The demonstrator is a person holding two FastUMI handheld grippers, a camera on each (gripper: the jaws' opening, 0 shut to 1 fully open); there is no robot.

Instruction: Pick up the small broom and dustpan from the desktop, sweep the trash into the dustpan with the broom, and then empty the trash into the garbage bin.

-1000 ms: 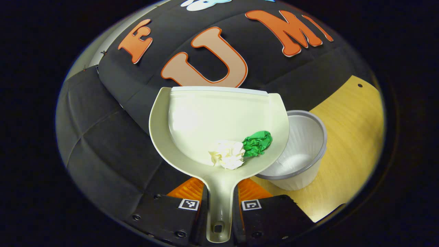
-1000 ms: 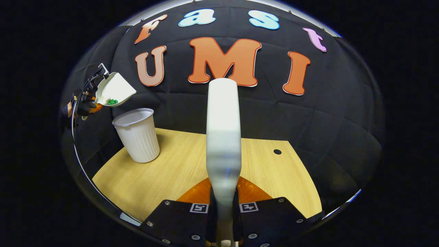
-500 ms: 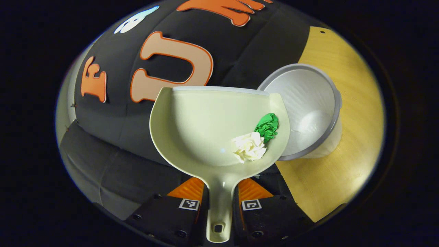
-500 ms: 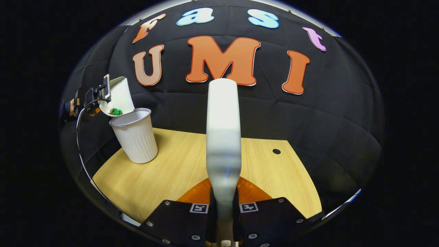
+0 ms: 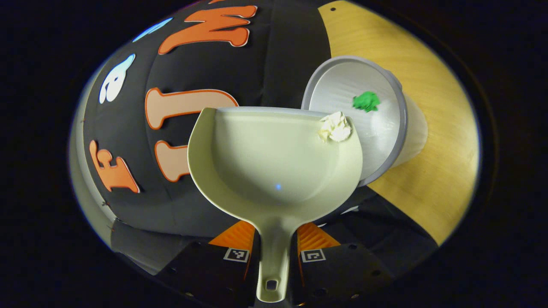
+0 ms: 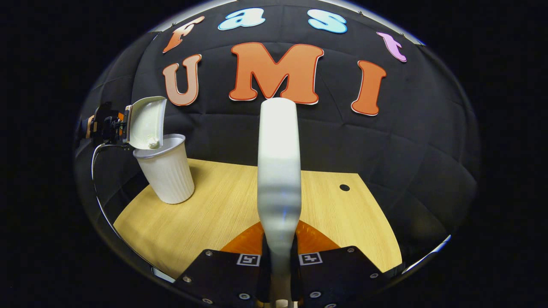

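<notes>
Left hand-held gripper (image 5: 274,261) clamped on rigid, light plastic dustpan (image 5: 274,167) by its handle, tipped over bin (image 5: 385,128) on counter (image 5: 432,141); 1 white wad (image 5: 335,127) at lip, green wad (image 5: 366,101) inside; right hand-held gripper (image 6: 280,263) grips broom (image 6: 278,171).

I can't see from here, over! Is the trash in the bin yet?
Left gripper shut on dustpan, tipped over bin. Green wad inside bin; white wad at dustpan's lip. Right gripper holds broom.
</notes>
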